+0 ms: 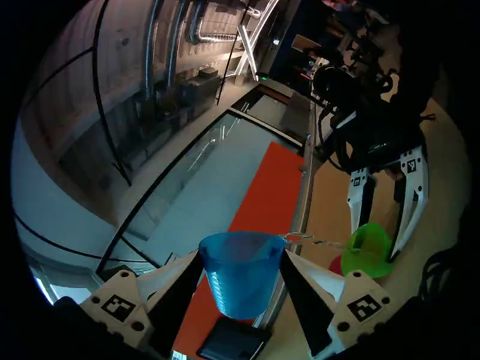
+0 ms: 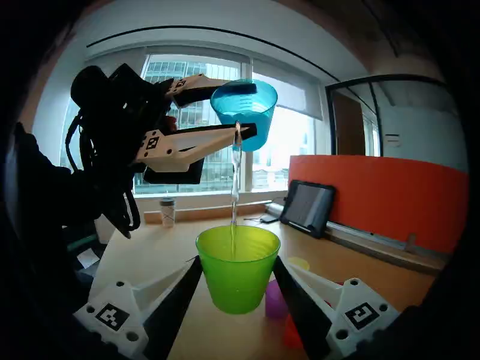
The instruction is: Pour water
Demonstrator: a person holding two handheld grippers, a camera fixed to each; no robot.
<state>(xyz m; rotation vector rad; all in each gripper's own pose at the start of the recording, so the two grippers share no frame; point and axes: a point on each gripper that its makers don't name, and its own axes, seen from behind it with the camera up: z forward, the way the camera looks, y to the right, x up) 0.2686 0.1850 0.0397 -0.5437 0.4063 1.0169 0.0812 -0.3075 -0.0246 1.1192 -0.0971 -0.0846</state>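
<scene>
Left jaws pinch blue cup [image 1: 241,273] above right jaws' green cup [image 2: 238,276].

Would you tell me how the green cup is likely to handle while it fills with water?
The green cup looks like thin plastic, so it probably flexes if the right gripper squeezes hard. It widens upward, so it should wedge rather than slip down as the water stream adds weight. Open-topped, it would likely spill if tilted.

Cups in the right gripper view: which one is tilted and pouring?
The blue cup, tilted in the left gripper; a water stream falls from its rim into the upright green cup held by the right gripper.
</scene>
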